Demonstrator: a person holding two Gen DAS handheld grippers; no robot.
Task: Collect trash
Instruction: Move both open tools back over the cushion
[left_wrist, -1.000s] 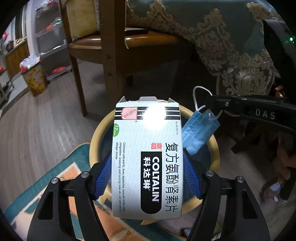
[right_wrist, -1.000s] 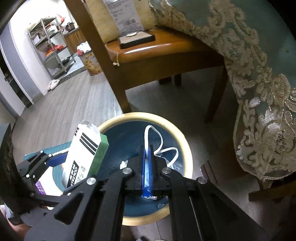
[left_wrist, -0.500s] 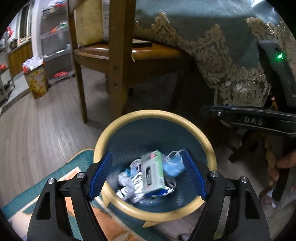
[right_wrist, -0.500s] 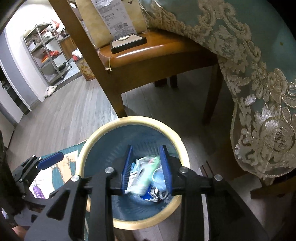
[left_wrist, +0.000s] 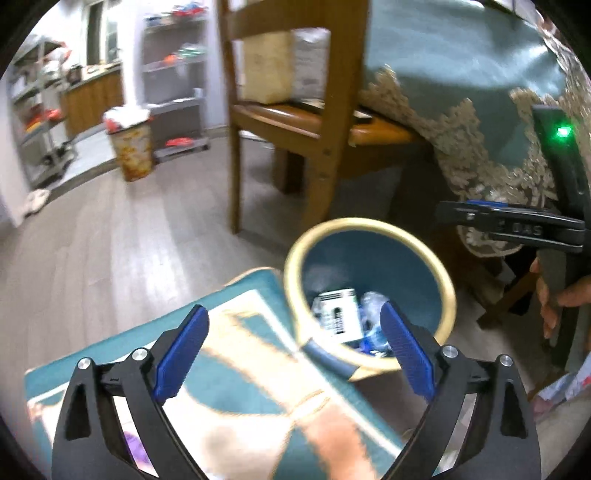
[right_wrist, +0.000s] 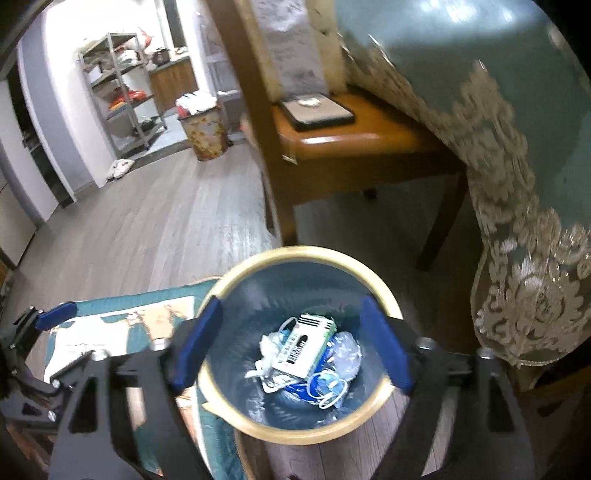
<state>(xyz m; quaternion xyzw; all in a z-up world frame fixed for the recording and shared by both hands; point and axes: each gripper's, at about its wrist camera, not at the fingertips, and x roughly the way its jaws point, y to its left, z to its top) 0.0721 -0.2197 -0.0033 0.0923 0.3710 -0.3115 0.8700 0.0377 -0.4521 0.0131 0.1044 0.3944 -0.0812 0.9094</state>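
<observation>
The medicine box (right_wrist: 304, 345) and the blue face mask (right_wrist: 325, 387) I was carrying a moment ago now lie in the bin (right_wrist: 380, 400) among other scraps. My left tool (left_wrist: 291, 349) and right tool (right_wrist: 291, 349) are both spread and empty, pulling back above the rug (left_wrist: 240, 402) beside the chair (left_wrist: 325, 122). That load is done, I judge.
</observation>
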